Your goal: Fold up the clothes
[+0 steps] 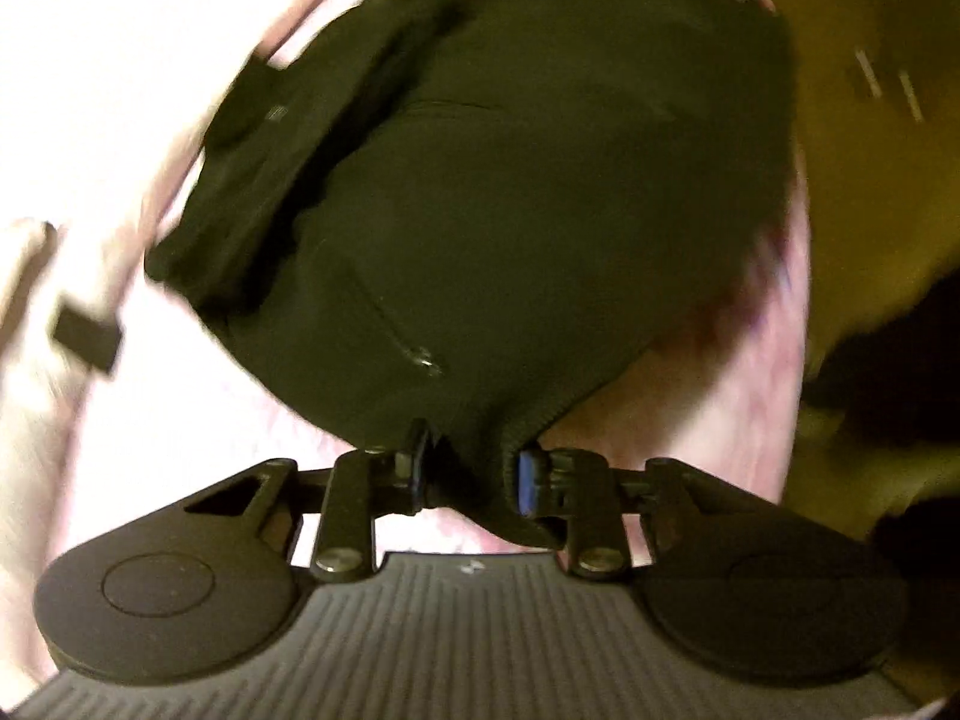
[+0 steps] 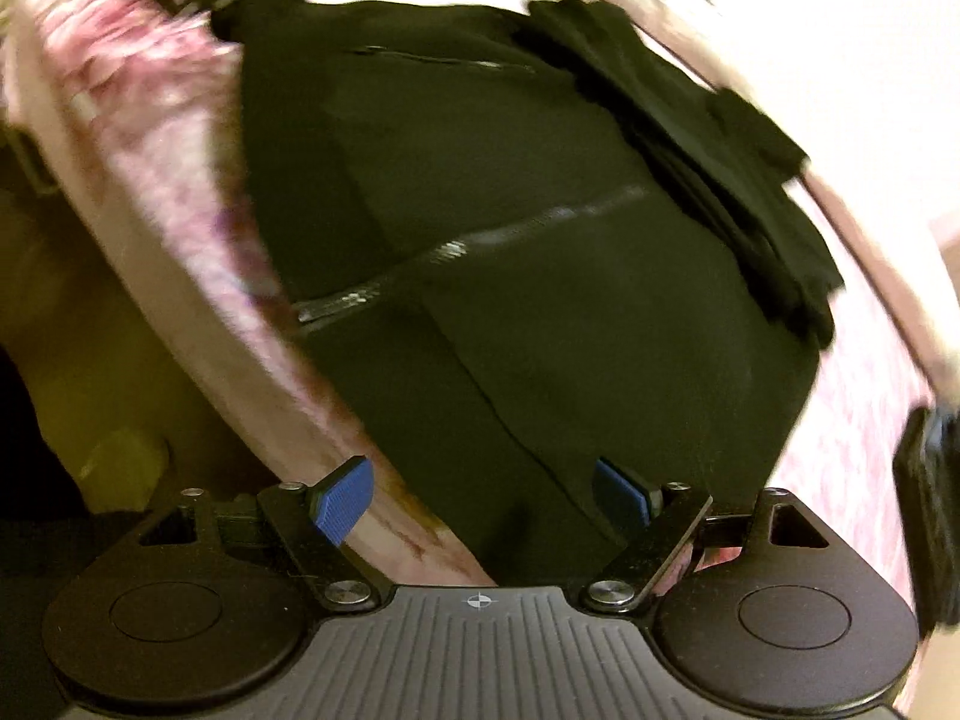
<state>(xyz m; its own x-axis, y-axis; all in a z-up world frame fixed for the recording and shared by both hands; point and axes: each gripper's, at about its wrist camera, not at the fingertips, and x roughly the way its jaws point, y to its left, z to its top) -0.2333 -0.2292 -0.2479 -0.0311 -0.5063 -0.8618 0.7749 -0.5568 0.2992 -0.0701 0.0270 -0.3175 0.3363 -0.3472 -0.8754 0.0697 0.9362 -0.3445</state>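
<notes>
A black zip jacket [image 1: 510, 192] lies on a pink patterned bed cover [image 1: 108, 120]. My left gripper [image 1: 471, 474] is shut on the jacket's ribbed hem, which bunches between the blue pads. In the right wrist view the same jacket [image 2: 570, 276] spreads ahead, its silver front zipper [image 2: 468, 252] running across it. My right gripper [image 2: 489, 498] is open, its blue pads [image 2: 345, 498] wide apart on either side of the jacket's near edge. A folded sleeve [image 2: 720, 168] lies at the right of the jacket.
The bed cover's edge [image 2: 180, 276] runs down the left of the right wrist view, with yellowish floor [image 2: 90, 360] beyond it. A small black tab [image 1: 87, 330] lies on the cover at left. A dark object [image 2: 930, 504] sits at the right edge.
</notes>
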